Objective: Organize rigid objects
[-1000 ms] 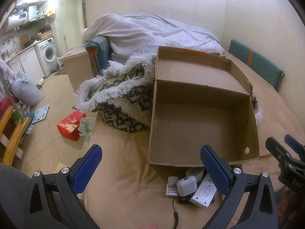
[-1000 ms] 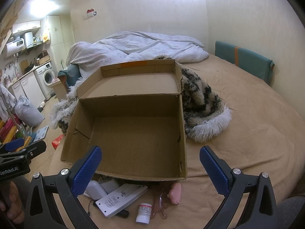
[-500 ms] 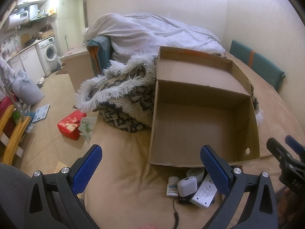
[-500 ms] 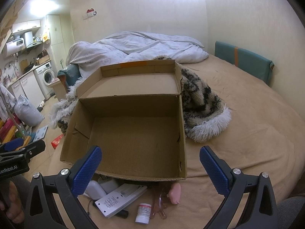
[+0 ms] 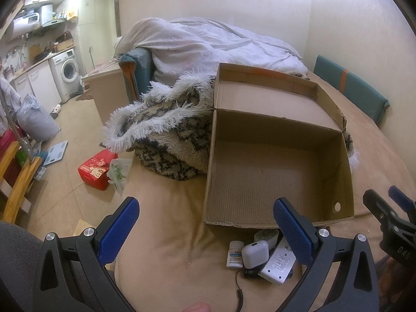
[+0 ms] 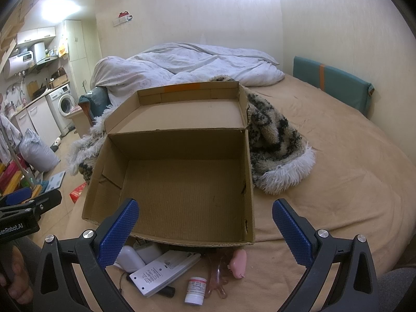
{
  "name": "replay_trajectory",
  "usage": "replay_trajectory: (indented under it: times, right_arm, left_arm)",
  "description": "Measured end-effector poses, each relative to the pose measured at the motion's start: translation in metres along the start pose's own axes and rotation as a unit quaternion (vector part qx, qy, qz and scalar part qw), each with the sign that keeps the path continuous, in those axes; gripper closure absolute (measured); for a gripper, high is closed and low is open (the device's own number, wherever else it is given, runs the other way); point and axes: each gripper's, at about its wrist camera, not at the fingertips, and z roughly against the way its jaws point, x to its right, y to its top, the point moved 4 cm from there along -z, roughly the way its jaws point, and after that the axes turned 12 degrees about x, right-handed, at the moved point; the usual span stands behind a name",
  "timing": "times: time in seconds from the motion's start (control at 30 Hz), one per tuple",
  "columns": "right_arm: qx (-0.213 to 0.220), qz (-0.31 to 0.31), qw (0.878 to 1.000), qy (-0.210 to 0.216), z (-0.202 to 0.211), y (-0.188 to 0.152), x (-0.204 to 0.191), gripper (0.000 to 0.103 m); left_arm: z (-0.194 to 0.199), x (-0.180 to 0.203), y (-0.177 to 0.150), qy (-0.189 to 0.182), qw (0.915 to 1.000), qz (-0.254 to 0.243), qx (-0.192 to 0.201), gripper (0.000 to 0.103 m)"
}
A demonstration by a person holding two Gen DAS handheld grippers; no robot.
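**Empty box waits, small items heaped at its near wall**

An open brown corrugated cardboard box (image 6: 182, 189) sits on the tan bedsheet (image 6: 338, 182), its lid flap folded back against a fuzzy black-and-cream blanket with white fringe (image 6: 278, 153). Nothing lies inside it, so, judging by that, the sorting has not begun.

The things to be organized lie in a loose heap on the sheet just outside the box's near wall, within easy reach of both tools: a small white pill bottle with a red-and-white label (image 6: 195, 290), a flat white rectangular adapter with printed text (image 6: 161, 270), a rounded white charger-like case (image 6: 130, 258), a pink plastic oval gadget (image 6: 238, 262) and a translucent pink hair clip-like piece (image 6: 217, 278). A black cable (image 5: 238, 288) trails from under the pile. Some overlap each other, which may make a clean pinch harder.

The left gripper (image 5: 205, 223) hovers above the sheet to the left of the heap, its blue-padded fingers spread wide and holding nothing. The right gripper (image 6: 205, 223) is likewise spread and empty, aimed straight over the box mouth with the heap below it. Both appear poised this way to choose a first item; the pill bottle, standing apart at the heap's edge, looks the simplest to take.
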Motion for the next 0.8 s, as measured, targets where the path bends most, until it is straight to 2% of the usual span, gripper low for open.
replay_trajectory:
  times: [0.63, 0.8]
  right_arm:
    - [-0.002, -0.004, 1.000, 0.001, 0.000, -0.001, 0.000, 0.000]
    - [-0.030, -0.009, 0.999, 0.008, -0.006, -0.009, 0.005, 0.000]
  left_arm:
    - [-0.004, -0.005, -0.002, 0.009, 0.9999, 0.009, -0.008, 0.000]
    - [-0.006, -0.013, -0.003, 0.019, 0.9995, 0.019, -0.018, 0.000]
